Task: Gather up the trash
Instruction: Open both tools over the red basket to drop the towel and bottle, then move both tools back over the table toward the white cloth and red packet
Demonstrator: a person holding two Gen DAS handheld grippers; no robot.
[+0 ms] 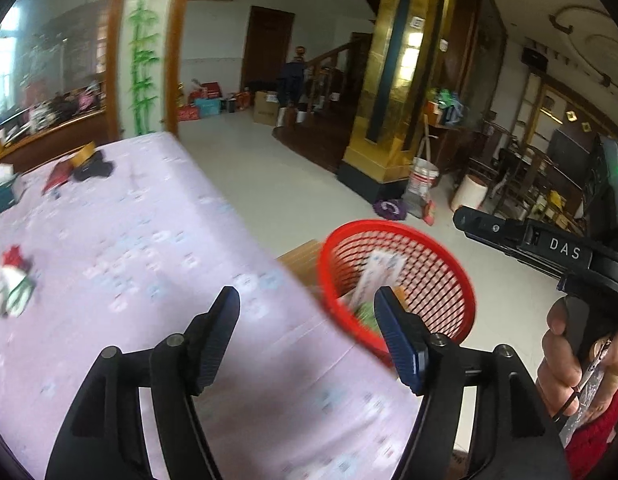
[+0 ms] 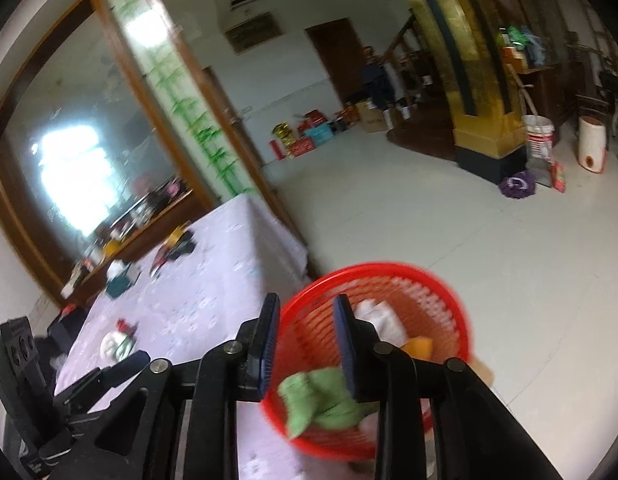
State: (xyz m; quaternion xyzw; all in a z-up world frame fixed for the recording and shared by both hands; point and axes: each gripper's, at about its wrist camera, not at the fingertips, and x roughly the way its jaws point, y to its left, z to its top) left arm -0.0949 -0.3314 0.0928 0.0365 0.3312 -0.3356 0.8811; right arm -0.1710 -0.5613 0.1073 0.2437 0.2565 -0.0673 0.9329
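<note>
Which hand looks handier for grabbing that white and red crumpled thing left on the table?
Probably left. The left gripper is open and empty over the table, nearer the crumpled wrapper. The right gripper points at the red basket.

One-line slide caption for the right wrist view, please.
Right tool, jaws apart and empty, above the red mesh basket holding green and white scraps, beside the lilac-clothed table.

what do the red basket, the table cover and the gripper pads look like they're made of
Red basket: probably moulded plastic, glossy, with an open lattice wall and a smooth rim.
Table cover: looks like thin cloth or vinyl sheet, matte lilac with a small print, draping over the table edge; blur leaves it open.
Gripper pads: likely rubber or soft plastic, matte blue with fine ribs.
</note>
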